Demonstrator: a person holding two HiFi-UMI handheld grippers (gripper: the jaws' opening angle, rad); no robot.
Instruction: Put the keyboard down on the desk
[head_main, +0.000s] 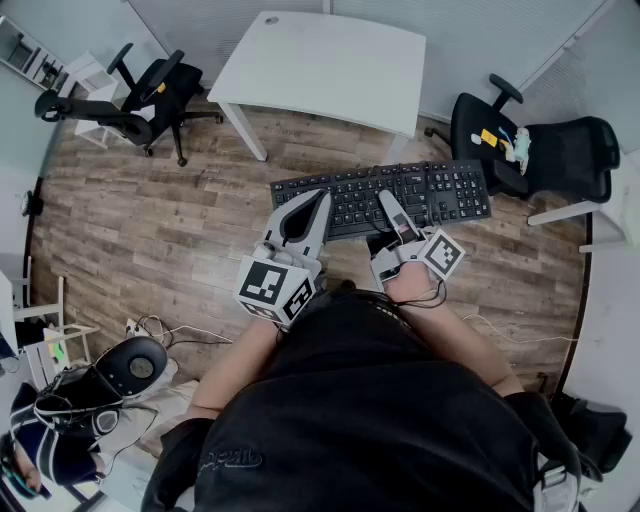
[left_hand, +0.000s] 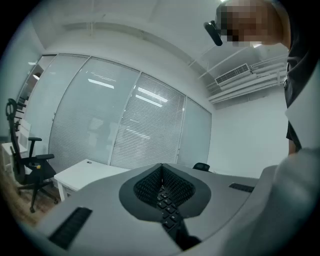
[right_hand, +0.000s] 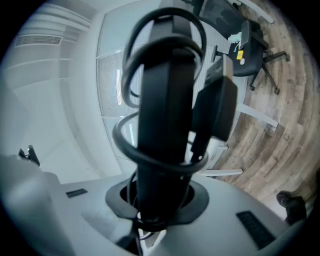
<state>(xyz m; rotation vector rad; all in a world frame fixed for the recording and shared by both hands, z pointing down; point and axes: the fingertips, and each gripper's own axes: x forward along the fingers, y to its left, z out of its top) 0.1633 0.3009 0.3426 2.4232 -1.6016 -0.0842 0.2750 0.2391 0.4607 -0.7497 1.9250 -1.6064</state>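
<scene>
Flat black plastic keyboard (head_main: 440, 190) held in the air, short of the white worktop (head_main: 320, 65).
Left hand-held gripper (head_main: 308, 205) and right hand-held gripper (head_main: 392, 210) clamp its near edge; it extends ahead of both, its looped cable (right_hand: 150, 150) at the right jaws.

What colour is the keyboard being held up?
The keyboard is black, with light key legends; the head view shows it best.

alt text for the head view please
A person, seen from above, holds a black keyboard over a wooden floor, left gripper and right gripper clamped on its near edge. A white desk stands ahead.
</scene>
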